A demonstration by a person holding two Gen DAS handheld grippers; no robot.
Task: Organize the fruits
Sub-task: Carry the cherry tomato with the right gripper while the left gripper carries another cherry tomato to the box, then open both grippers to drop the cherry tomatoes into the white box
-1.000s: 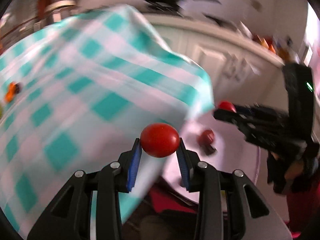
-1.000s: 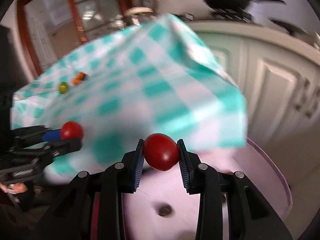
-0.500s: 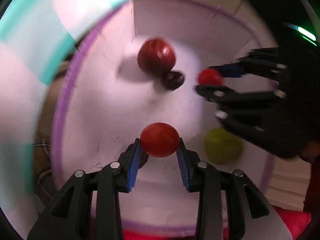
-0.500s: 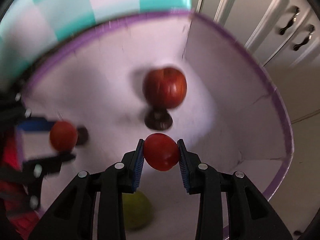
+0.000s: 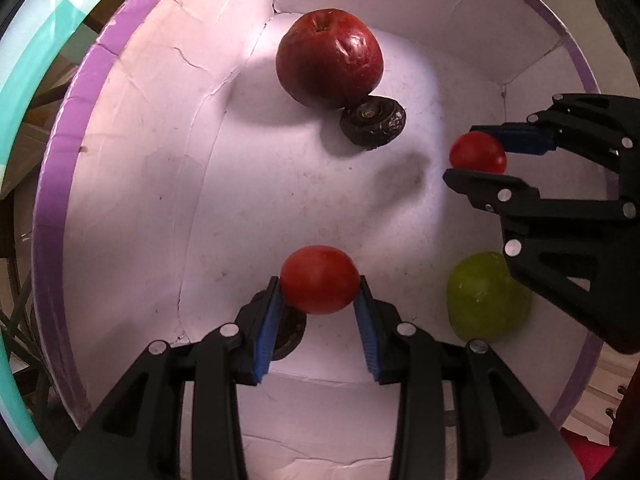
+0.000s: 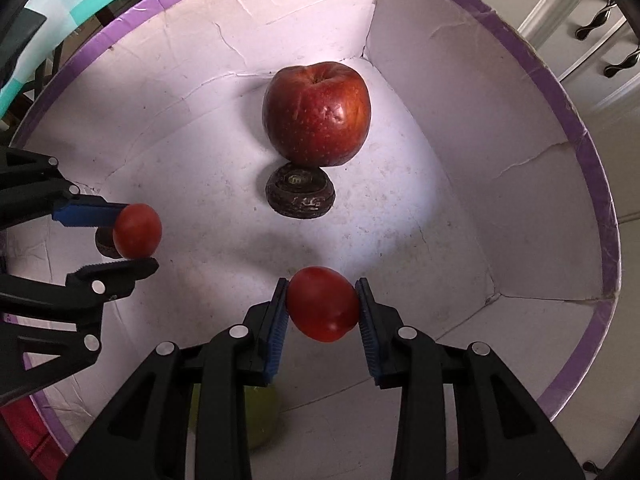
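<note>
Each tool, left (image 5: 320, 300) and right (image 6: 322, 306), grips a small red tomato directly above the round purple-rimmed white box's (image 5: 132, 168) floor, lower centre of frame.

Box (image 6: 500, 152) is looking like matt white cardboard, creased and scuffed (purple rim). Apple (image 6: 316, 114) is showing glossy, slightly wrinkled skin. Gripper fingers (image 5: 224, 380) are reading as matt black plastic with ribbed blue pads (image 5: 267, 334).
</note>
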